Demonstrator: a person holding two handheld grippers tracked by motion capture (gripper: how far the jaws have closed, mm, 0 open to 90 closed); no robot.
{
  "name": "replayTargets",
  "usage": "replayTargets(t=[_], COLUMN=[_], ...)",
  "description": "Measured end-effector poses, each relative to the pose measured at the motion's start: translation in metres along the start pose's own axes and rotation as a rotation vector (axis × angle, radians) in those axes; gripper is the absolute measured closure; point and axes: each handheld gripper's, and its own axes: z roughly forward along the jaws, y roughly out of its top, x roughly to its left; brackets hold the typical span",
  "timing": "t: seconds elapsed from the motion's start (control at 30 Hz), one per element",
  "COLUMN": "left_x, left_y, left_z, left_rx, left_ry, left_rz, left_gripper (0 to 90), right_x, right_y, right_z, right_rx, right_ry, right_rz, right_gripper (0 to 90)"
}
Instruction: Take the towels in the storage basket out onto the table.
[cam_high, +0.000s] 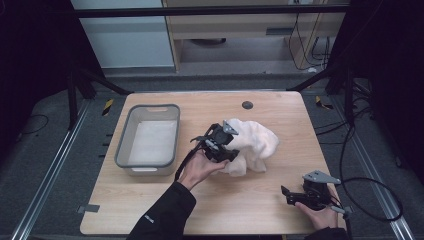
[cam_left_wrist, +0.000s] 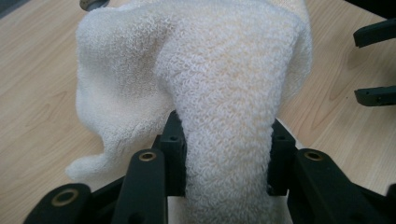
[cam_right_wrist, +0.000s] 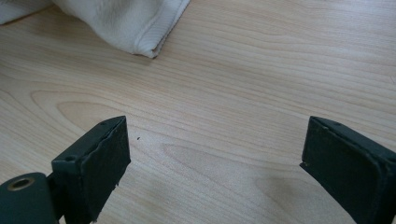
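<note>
A crumpled cream towel (cam_high: 252, 142) lies on the middle of the wooden table (cam_high: 150, 205). My left gripper (cam_high: 229, 146), held by a hand in a black sleeve, sits at the towel's left edge and is shut on a fold of it. In the left gripper view this gripper (cam_left_wrist: 226, 156) has a thick band of the towel (cam_left_wrist: 210, 70) filling the gap between its black pads. Near the front right edge my right gripper (cam_high: 286, 195) rests low with its jaws wide apart. In its own view the right gripper (cam_right_wrist: 215, 158) stands open over bare wood, the towel's hemmed corner (cam_right_wrist: 140, 28) farther off.
A grey plastic bin (cam_high: 152, 107) with a pale bottom stands on the table's left half. A dark round grommet (cam_high: 247, 105) sits near the far edge. A black cable (cam_high: 370, 200) loops off the right side. The right gripper's jaws (cam_left_wrist: 376, 60) appear beyond the towel.
</note>
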Motion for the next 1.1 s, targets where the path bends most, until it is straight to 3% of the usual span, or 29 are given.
replayTargets(t=[0.33, 0.6, 0.87, 1.1], left_x=[-0.006, -0.008, -0.006, -0.005], left_y=[-0.012, -0.024, -0.033, -0.038], left_z=[0.021, 0.031, 0.032, 0.015], left_rx=[0.033, 0.028, 0.018, -0.023], left_ry=[0.001, -0.012, -0.026, -0.048], left_rz=[-0.002, -0.017, -0.033, -0.042], left_gripper=[57.7, 50.6, 35.0, 24.7], right_x=[0.001, 0.0, 0.001, 0.001], right_y=[0.0, -0.001, -0.001, -0.001], right_z=[0.0, 0.001, 0.0, 0.0], right_rx=[0.003, 0.001, 0.005, 0.005], right_ry=[0.003, -0.002, 0.002, 0.001], right_rz=[-0.001, -0.012, -0.005, -0.005], right_gripper=[7.7, 7.6, 7.2, 7.0])
